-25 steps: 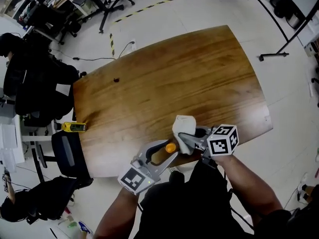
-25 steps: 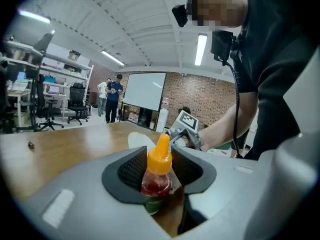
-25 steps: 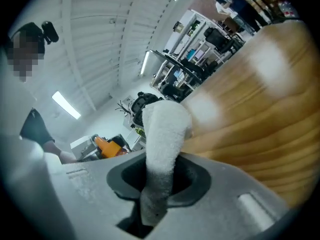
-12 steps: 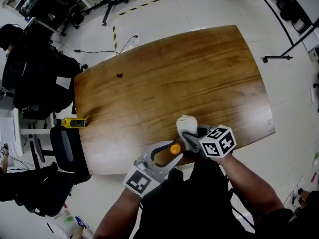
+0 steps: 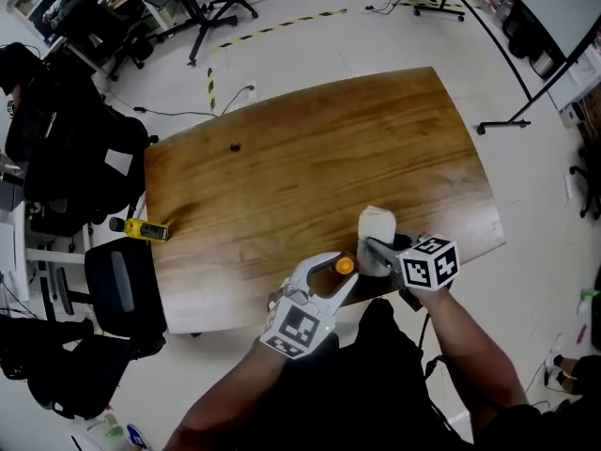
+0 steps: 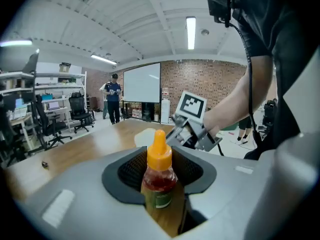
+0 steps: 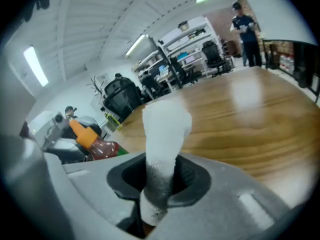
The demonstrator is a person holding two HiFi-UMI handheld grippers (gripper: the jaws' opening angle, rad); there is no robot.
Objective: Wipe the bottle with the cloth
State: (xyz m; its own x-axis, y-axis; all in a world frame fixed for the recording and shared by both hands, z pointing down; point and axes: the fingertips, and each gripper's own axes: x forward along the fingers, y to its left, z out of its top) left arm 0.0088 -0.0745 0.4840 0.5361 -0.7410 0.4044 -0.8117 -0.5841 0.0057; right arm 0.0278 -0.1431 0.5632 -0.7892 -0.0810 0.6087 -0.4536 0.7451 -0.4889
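Gripping a small clear plastic squeeze bottle (image 6: 160, 181) with a pointed orange cap, red sauce and a green label in the left gripper (image 6: 161, 170): jaws partway apart, pads pressed on both sides of the bottle's body, cap poking up past them. Pinching a fluffy white cloth (image 7: 165, 129) in the right gripper (image 7: 160, 179): jaws nearly together, squeezing the cloth's lower part, the rest standing up in 1 loose bunch above them. From the head view, holding both over the near edge of the brown rounded wooden table (image 5: 319, 158), the cloth just beside the bottle's cap on its right; touching or not, impossible to tell. Pointing the 2 grippers toward each other, marker cubes nearest the person.
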